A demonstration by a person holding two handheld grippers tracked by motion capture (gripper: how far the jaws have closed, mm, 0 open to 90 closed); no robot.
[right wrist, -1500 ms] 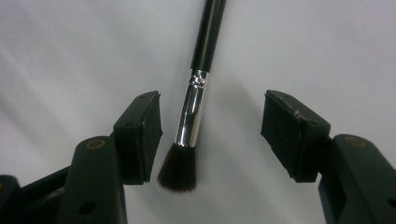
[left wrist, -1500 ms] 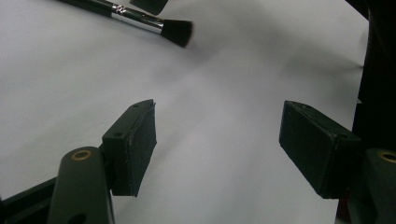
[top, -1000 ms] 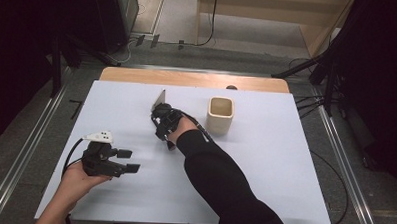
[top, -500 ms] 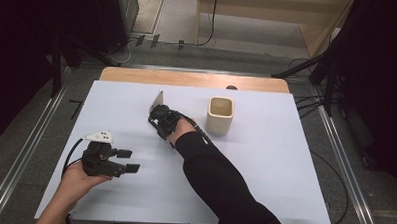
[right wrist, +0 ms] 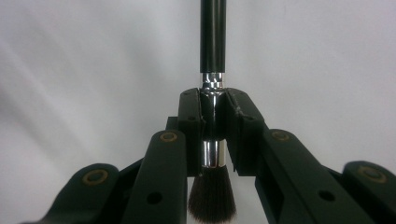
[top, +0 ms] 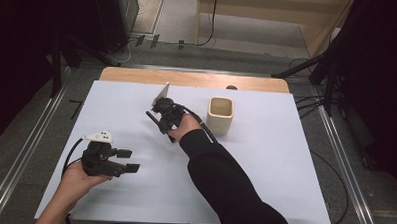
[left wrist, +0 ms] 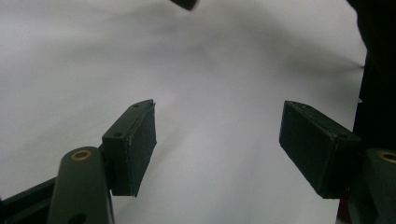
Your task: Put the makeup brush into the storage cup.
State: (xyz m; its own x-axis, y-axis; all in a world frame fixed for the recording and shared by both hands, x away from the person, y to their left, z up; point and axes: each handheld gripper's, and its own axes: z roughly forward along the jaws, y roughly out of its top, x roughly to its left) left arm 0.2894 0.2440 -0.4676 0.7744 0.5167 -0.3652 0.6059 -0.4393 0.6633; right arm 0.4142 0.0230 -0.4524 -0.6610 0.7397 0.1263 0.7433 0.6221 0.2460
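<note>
A make-up brush with a black handle (right wrist: 213,46), a silver ferrule and dark bristles (right wrist: 211,198) lies along the white table top. My right gripper (right wrist: 213,116) is shut on the ferrule, its pads pressing from both sides. In the high view the right gripper (top: 162,118) sits at the table's far middle, with the brush handle (top: 151,118) sticking out to its left. My left gripper (top: 128,159) rests at the near left in the person's hand. In the left gripper view the left gripper (left wrist: 219,135) is open, with bare table between its pads (left wrist: 140,140).
A beige square cup (top: 220,114) stands upright just right of the right hand. The white table cover (top: 264,169) reaches a wooden strip (top: 197,79) at the far edge. A black sleeve (top: 224,183) crosses the near middle. Metal rails run along both sides.
The right hand has shifted very slightly over the brush. The left hand and the cup have stayed where they were.
</note>
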